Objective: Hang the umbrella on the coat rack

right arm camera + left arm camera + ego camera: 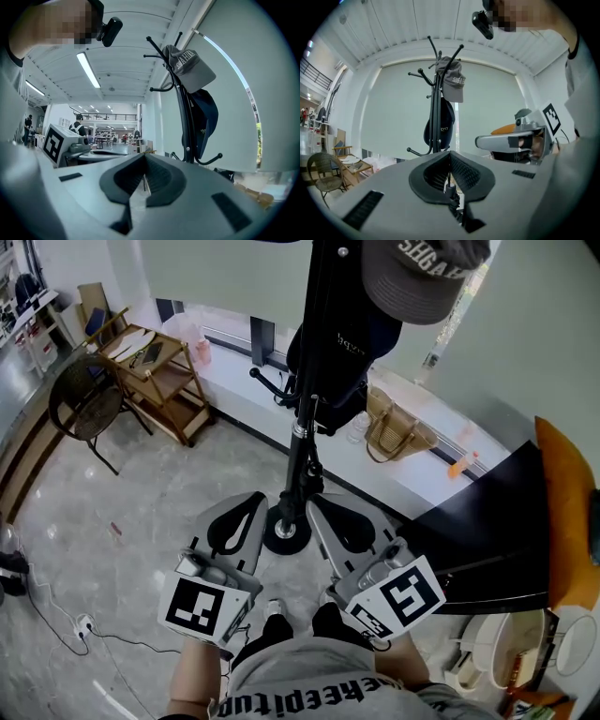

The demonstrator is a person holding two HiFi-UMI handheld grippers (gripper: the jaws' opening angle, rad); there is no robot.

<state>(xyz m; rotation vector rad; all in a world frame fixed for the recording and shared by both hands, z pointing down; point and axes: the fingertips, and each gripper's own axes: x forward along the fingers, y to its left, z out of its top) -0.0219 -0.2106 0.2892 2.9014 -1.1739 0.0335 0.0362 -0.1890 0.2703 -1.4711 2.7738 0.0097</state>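
Note:
The black coat rack [305,446] stands straight ahead on its round base [286,532]. A grey cap [417,277] hangs at its top and a dark navy cap [337,352] lower on the pole. My left gripper [255,498] and right gripper [314,504] are held level side by side, both pointing at the base, a short way from it. Each is shut with nothing between its jaws. In the left gripper view the rack [436,117] rises beyond the closed left gripper [450,153]. The right gripper view shows the rack [185,122] right of the closed right gripper [144,154]. I see no umbrella.
A wooden cart [155,371] and a wicker chair [84,404] stand at the left. A tan handbag [398,432] sits on the window ledge behind the rack. A black table [487,531] and an orange chair [567,512] are at the right. Cables [84,624] lie on the floor.

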